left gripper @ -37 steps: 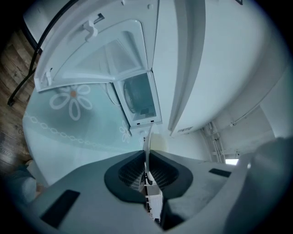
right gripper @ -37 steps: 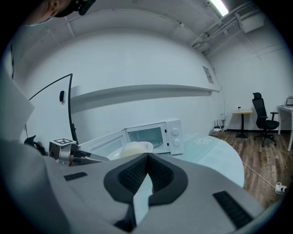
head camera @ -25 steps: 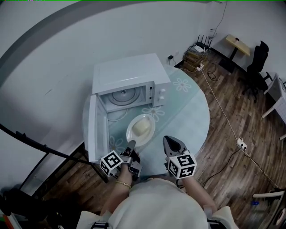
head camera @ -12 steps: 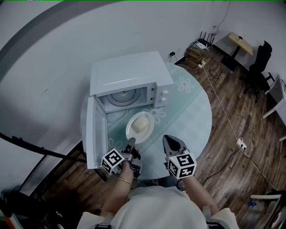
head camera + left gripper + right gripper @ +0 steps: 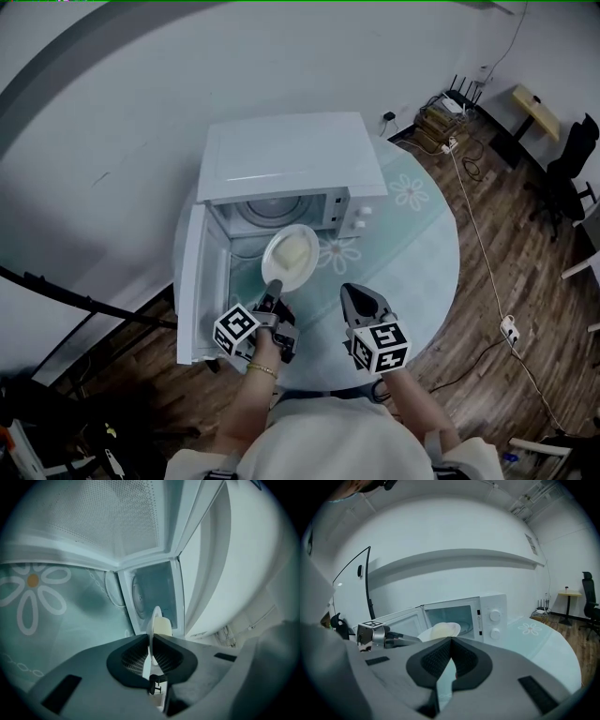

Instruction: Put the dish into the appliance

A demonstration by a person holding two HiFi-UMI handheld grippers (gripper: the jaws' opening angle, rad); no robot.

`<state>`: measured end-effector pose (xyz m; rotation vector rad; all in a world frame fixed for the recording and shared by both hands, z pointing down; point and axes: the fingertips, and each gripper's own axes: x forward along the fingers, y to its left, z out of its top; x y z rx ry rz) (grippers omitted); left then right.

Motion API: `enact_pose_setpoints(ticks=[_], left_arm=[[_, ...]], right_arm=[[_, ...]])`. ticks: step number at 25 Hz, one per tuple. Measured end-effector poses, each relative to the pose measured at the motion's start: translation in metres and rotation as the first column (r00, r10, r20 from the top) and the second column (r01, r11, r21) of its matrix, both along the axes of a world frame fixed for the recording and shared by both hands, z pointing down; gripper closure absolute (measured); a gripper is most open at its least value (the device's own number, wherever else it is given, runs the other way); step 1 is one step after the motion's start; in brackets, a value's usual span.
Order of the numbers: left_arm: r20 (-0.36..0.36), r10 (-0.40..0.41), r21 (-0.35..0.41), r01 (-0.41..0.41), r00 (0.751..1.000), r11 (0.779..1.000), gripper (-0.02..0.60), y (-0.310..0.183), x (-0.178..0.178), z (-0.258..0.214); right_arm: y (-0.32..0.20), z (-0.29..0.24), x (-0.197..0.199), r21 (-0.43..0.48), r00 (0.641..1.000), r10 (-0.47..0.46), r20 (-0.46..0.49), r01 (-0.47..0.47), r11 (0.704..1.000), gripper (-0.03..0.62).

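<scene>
The left claw [image 5: 274,289] pinches the near rim of the dish [image 5: 291,255]. In the left gripper view, the rim stands edge-on between the pads, which are pressed onto it [image 5: 151,639]. The dish is in the air, roughly level, with a pale lump of food [image 5: 294,249] on it. Its far edge sits at the mouth of the microwave [image 5: 291,155], and its near half is over the counter [image 5: 412,253].

The door [image 5: 190,281] is swung fully out to the left and stands clear of the dish's left edge. The control panel with its two knobs [image 5: 492,616] is just beside the dish's right edge. Behind the dish the cavity is open, and the turntable [image 5: 255,208] lies bare inside.

The right claw [image 5: 354,298] hovers over the near part of the counter, apart from the dish. Its tips are pressed together on nothing [image 5: 450,641]. The round counter has free surface to the right of the microwave, and beyond its curved edge is wooden floor [image 5: 525,281].

A second ago the dish hung lower in the head view, wholly over the counter in front of the opening. It has since moved forward to the threshold. The right claw has kept its place.
</scene>
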<state>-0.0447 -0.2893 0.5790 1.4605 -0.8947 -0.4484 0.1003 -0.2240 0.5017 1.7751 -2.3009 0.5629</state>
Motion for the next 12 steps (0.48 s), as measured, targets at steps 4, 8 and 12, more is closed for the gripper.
enact_pose_setpoints(ticks=[4, 8, 12], left_arm=[[-0.01, -0.047, -0.007, 0.047, 0.999, 0.999, 0.549, -0.021, 0.0, 0.007], [-0.008, -0.095, -0.016, 0.094, 0.995, 0.995, 0.549, -0.041, 0.001, 0.016], [-0.001, -0.138, -0.023, 0.138, 0.99, 0.99, 0.549, -0.06, 0.001, 0.027]], right_arm=[[-0.019, 0.006, 0.001, -0.011, 0.999, -0.034, 0.004, 0.034, 0.999, 0.588], [-0.033, 0.014, 0.003, -0.028, 0.998, -0.063, 0.009, 0.063, 0.998, 0.588], [-0.045, 0.024, 0.004, -0.045, 0.996, -0.088, 0.015, 0.089, 0.995, 0.588]])
